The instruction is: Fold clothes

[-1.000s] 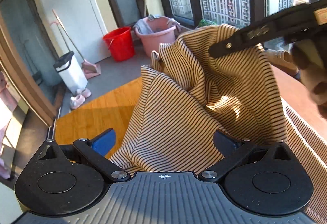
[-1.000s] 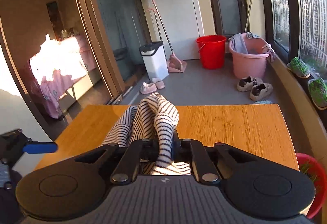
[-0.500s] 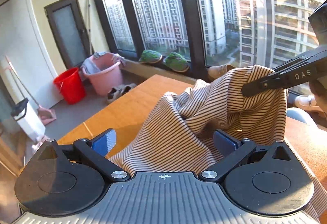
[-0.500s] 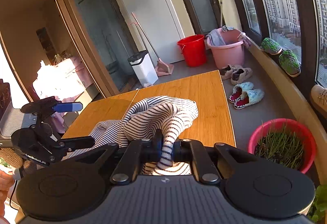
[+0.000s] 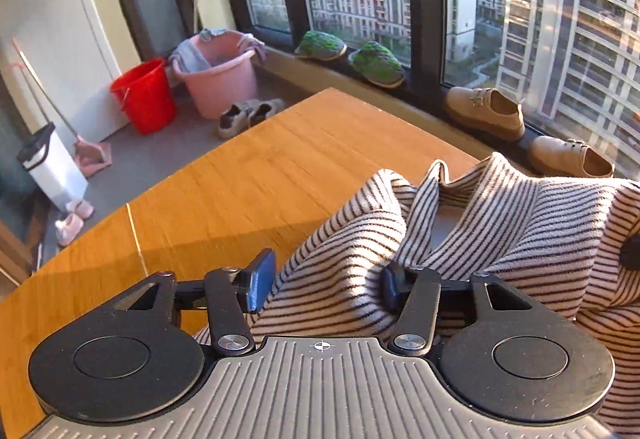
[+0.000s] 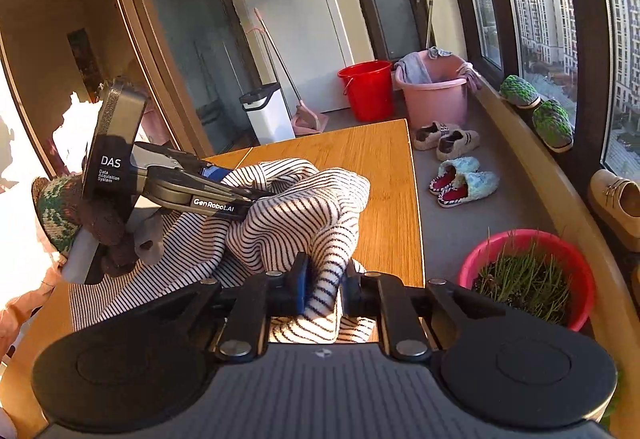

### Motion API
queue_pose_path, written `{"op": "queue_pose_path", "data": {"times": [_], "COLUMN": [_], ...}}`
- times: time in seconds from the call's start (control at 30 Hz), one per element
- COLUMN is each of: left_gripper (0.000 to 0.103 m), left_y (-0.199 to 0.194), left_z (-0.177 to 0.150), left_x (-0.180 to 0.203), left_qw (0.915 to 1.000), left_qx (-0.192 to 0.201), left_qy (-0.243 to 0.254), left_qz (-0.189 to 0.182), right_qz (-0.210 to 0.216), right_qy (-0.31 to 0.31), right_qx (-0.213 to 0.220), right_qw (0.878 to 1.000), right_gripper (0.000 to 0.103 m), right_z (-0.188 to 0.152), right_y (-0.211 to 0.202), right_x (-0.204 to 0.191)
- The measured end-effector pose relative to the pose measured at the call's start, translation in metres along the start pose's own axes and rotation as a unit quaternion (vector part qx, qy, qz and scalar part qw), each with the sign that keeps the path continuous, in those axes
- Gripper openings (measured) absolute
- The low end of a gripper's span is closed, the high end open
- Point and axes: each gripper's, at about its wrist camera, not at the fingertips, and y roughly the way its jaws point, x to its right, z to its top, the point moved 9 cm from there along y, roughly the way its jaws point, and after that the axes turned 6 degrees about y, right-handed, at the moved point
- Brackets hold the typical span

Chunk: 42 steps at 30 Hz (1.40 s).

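Black two-finger tongs, handheld, with blue pads

The left tongs (image 6: 256,195) have grey metal arms printed "GenRobot.AI" and a black "DAS" box behind them, gripped by a dark knit glove (image 6: 108,227); the right tongs (image 6: 322,289) have round black hubs, silver screws and a ribbed grey body.

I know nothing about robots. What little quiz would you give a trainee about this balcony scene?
1. True or false: the striped garment lies flat and neatly folded on the wooden table.
2. What stands right beside the pink tub? A) red bucket B) blue chair C) black suitcase
3. How many green slippers sit on the windowsill?

Key: 1 false, it is bunched up; 2 A; 3 two.
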Motion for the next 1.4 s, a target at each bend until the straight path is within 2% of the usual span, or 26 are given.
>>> {"op": "queue_pose_path", "data": {"times": [0.13,0.23,0.3,0.37,0.47,0.57,0.73,0.8,0.87,0.97,1.0,1.07,1.1,1.13,1.2,1.27,1.33,1.4], "left_gripper": [0.039,0.027,0.023,0.020,0.019,0.019,0.019,0.019,0.019,0.020,0.021,0.022,0.023,0.024,0.028,0.032,0.036,0.039], "left_y": [-0.009,-0.012,-0.014,-0.021,-0.035,-0.064,-0.144,-0.187,-0.235,-0.317,-0.346,-0.389,-0.414,-0.428,-0.464,-0.488,-0.506,-0.516], "left_z": [0.005,0.002,0.002,0.000,-0.001,-0.006,-0.015,-0.012,-0.006,0.004,0.007,0.009,0.010,0.011,0.007,0.004,0.004,0.002], "left_x": [0.005,0.003,0.002,-0.006,-0.025,-0.051,-0.086,-0.085,-0.078,-0.064,-0.056,-0.040,-0.026,-0.016,0.005,0.019,0.028,0.035], "left_qw": [0.9976,0.9950,0.9936,0.9927,0.9901,0.9852,0.9736,0.9623,0.9474,0.9185,0.9065,0.8865,0.8724,0.8627,0.8399,0.8251,0.8168,0.8167], "left_qx": [0.034,0.046,0.052,0.062,0.077,0.095,0.147,0.185,0.231,0.305,0.330,0.364,0.385,0.397,0.423,0.437,0.451,0.458], "left_qy": [0.048,0.066,0.069,0.061,0.043,0.028,0.009,0.006,0.004,0.009,0.015,0.031,0.044,0.053,0.072,0.080,0.082,0.080], "left_qz": [0.035,0.060,0.072,0.084,0.109,0.140,0.174,0.199,0.221,0.251,0.263,0.283,0.298,0.308,0.333,0.349,0.350,0.342], "right_qz": [-0.021,-0.020,-0.025,-0.039,-0.047,-0.035,-0.013,-0.001,0.006,0.022,0.027,0.034,0.038,0.043,0.058,0.072,0.085,0.100], "right_qy": [-0.029,-0.036,-0.038,-0.040,-0.047,-0.065,-0.119,-0.144,-0.175,-0.204,-0.215,-0.239,-0.249,-0.257,-0.265,-0.274,-0.280,-0.275], "right_qx": [0.041,0.062,0.045,0.005,-0.053,-0.044,0.081,0.131,0.188,0.269,0.292,0.338,0.358,0.375,0.401,0.418,0.426,0.422], "right_qw": [0.999,0.997,0.998,0.998,0.996,0.996,0.990,0.981,0.966,0.941,0.932,0.910,0.899,0.890,0.875,0.863,0.856,0.858], "right_gripper": [0.023,0.030,0.050,0.052,0.052,0.014,0.010,0.010,0.009,0.009,0.009,0.009,0.010,0.010,0.010,0.010,0.010,0.010], "right_z": [0.032,0.062,0.072,0.070,0.046,0.037,0.087,0.107,0.123,0.138,0.141,0.142,0.142,0.141,0.139,0.135,0.133,0.134], "right_y": [-0.003,0.000,0.017,0.043,0.078,0.078,0.015,-0.018,-0.055,-0.116,-0.136,-0.175,-0.193,-0.211,-0.243,-0.270,-0.291,-0.301], "right_x": [-0.010,-0.019,-0.021,-0.019,-0.022,-0.037,-0.088,-0.116,-0.146,-0.185,-0.197,-0.222,-0.232,-0.241,-0.254,-0.263,-0.269,-0.268]}}
